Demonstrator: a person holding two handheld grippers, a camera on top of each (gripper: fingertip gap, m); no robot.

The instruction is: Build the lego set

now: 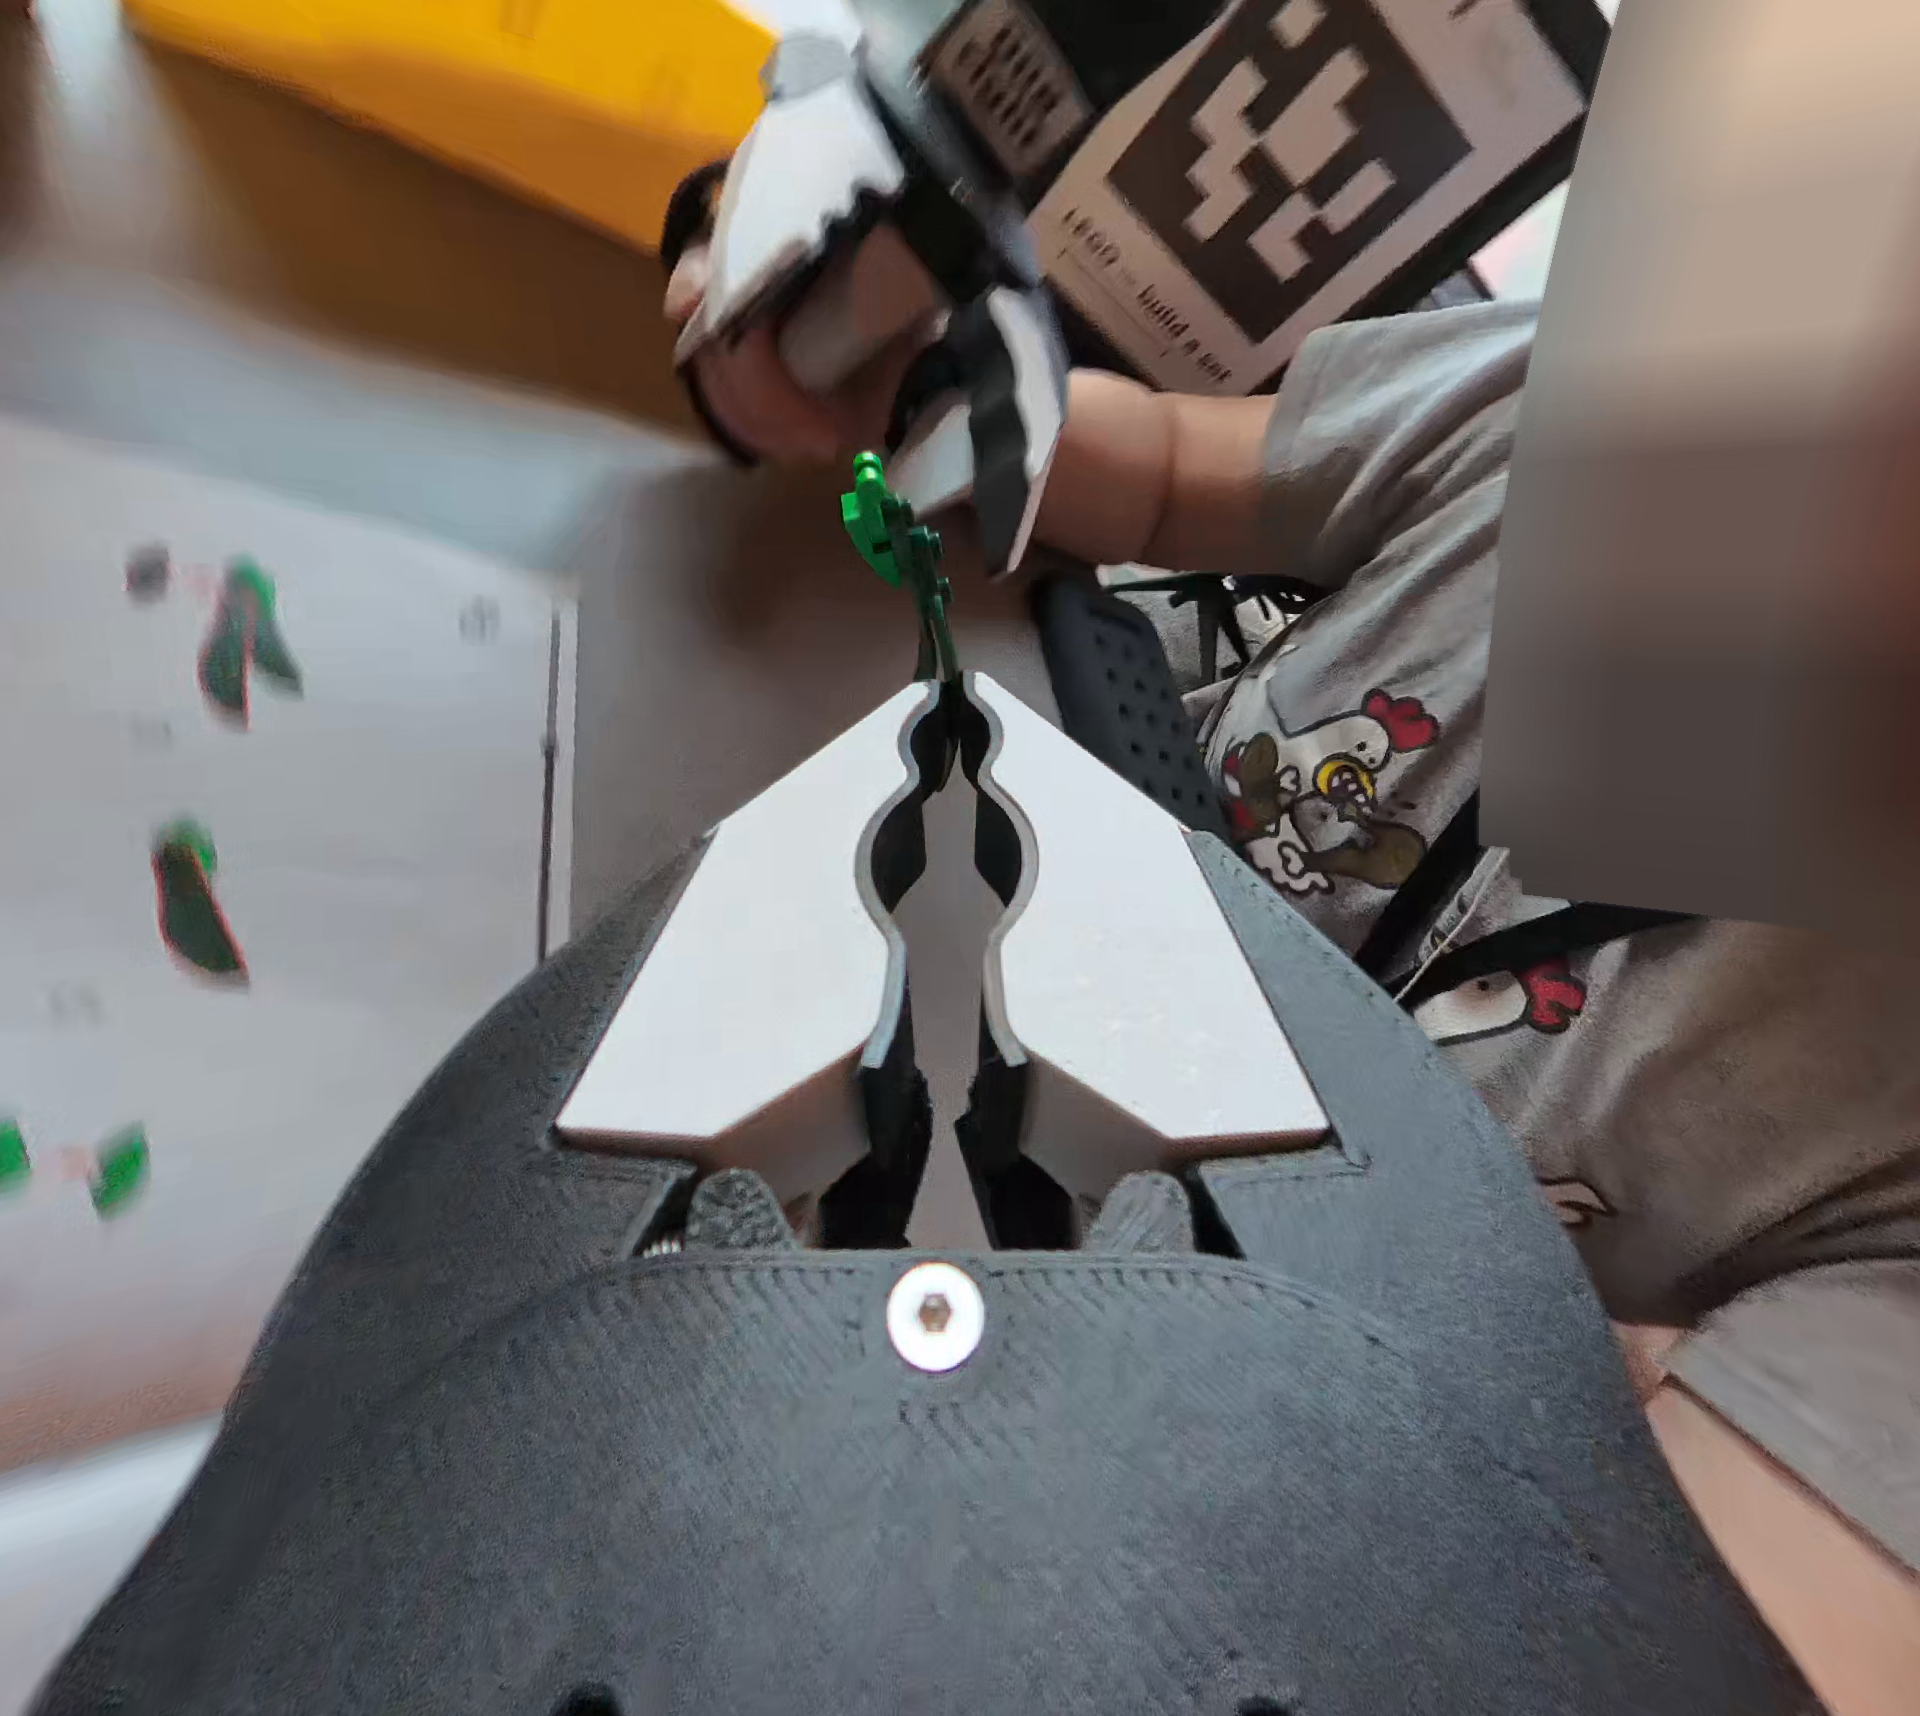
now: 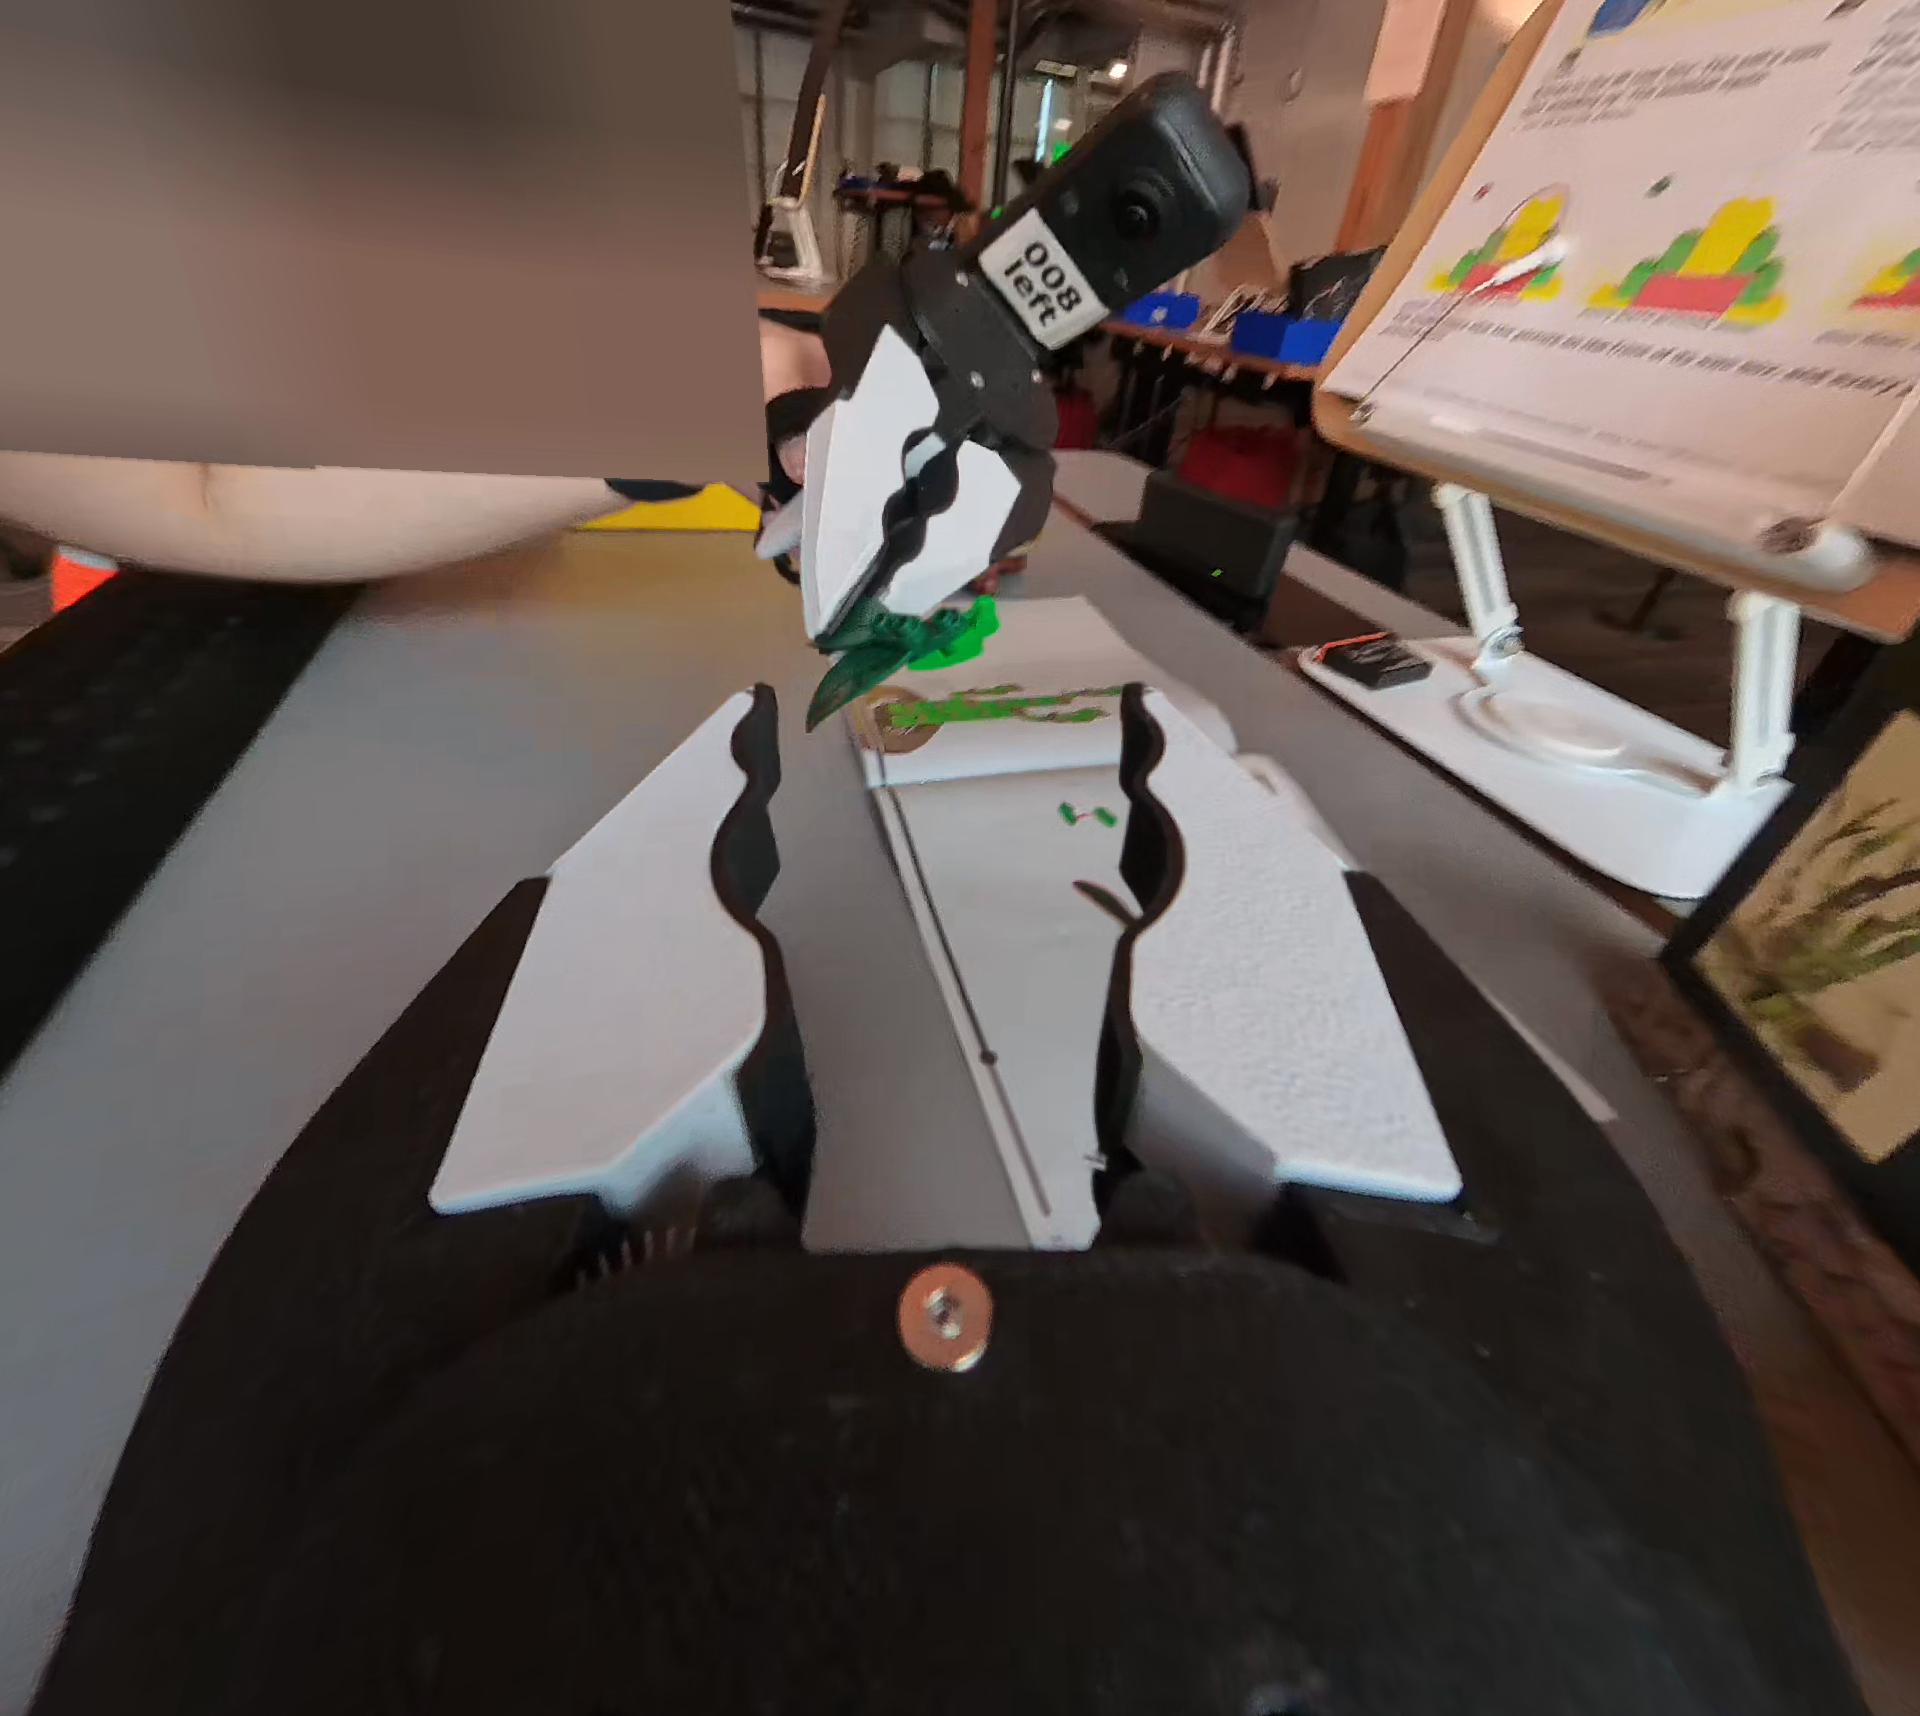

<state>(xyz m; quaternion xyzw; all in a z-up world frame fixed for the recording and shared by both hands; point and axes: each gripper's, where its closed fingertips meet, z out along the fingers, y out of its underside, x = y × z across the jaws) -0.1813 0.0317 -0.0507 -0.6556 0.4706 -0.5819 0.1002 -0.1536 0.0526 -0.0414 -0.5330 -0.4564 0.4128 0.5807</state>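
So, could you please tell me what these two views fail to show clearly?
- Left wrist view: instruction booklet smeared by motion blur.
- Left wrist view: green lego piece, its lower end hidden between the left gripper fingers.
- Right wrist view: stand's instruction sheet blurred, cut by the edge.

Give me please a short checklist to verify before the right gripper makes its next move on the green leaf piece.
1. Left gripper is shut on the green leaf assembly: ok.
2. Right gripper is open and holds nothing: ok.
3. Assembly hangs in the air above the table: ok.
4. Right fingertips are close to the assembly's bright green end: ok in the left wrist view.
5. Instruction booklet lies open on the table: ok.
6. Which leaf comes next: cannot tell.
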